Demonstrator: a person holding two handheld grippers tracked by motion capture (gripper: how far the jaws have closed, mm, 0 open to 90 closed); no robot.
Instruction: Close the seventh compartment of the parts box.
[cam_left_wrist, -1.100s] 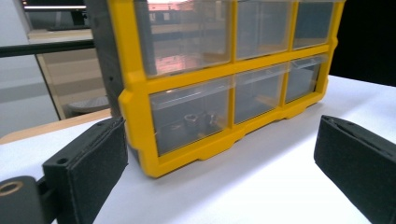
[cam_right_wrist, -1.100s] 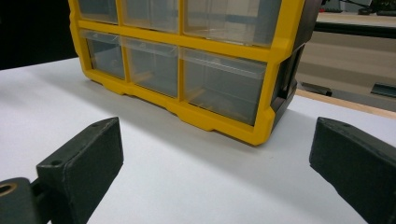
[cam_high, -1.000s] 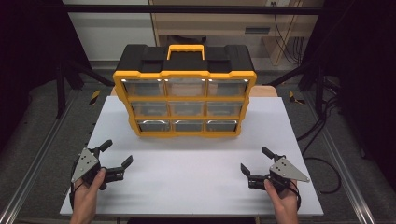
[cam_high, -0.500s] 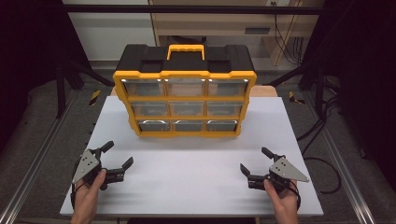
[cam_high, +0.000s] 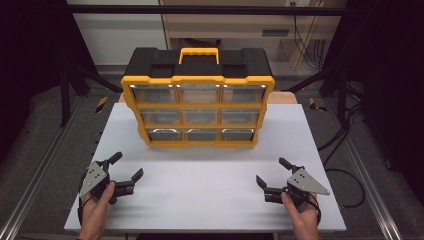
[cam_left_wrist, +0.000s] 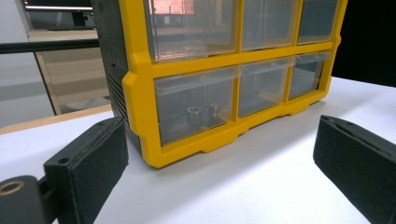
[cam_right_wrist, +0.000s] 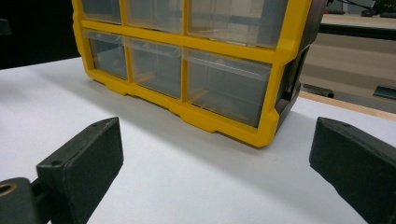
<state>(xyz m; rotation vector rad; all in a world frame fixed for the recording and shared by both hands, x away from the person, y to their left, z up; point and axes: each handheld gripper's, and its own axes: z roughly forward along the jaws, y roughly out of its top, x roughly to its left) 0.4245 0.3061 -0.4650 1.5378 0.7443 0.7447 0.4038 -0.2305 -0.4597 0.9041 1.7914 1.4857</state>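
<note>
Jaws gape wide on the left gripper (cam_high: 126, 172) and right gripper (cam_high: 270, 176), both empty, parked low at the table's (cam_high: 210, 200) near corners, seemingly poised to approach the drawer organizer (cam_high: 197, 112) standing mid-table beyond them.

A white counter (cam_high: 200, 200) is sitting on a grey floor (cam_high: 45, 130) between metal rails (cam_high: 30, 190). Behind it a pale wall (cam_high: 115, 30) and wooden cabinet (cam_high: 225, 25) are standing, black cables (cam_high: 345, 135) trailing at the right.
</note>
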